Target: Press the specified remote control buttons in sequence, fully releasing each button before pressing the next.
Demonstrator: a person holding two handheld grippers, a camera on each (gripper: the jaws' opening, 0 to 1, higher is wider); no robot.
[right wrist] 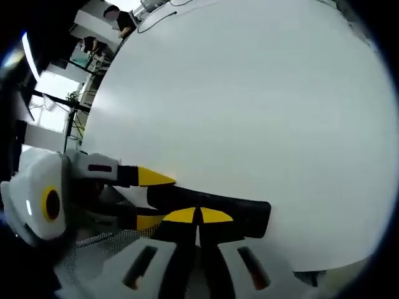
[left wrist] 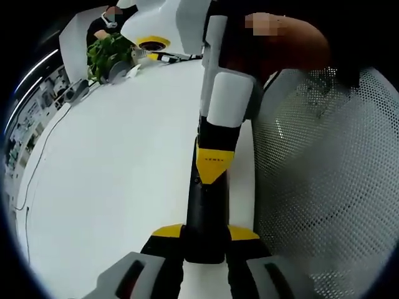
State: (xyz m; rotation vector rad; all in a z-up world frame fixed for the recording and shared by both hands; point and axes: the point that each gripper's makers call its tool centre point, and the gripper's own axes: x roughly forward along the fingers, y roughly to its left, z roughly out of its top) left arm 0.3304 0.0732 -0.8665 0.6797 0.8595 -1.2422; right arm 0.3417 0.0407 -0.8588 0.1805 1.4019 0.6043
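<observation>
- Remote (left wrist: pixel 204 218): a long black bar lying on the white table (left wrist: pixel 112 180), beside a mesh chair back (left wrist: pixel 336 187).
- Left gripper (left wrist: pixel 206 240): its yellow-tipped jaws are clenched around the near end of the remote, steadying it.
- Right gripper (right wrist: pixel 198 216): jaws drawn together, tips meeting on top of the remote, apparently pressing.
- Risk: an off-centre press could catch a neighbouring button; a loose hold could let the remote slide; a partial lift would spoil the release.

A white table (left wrist: pixel 112 174) is carrying a black remote (right wrist: pixel 212 202) near its edge, with a plant (left wrist: pixel 107 55) and cable (left wrist: pixel 37 162) lying farther off.
</observation>
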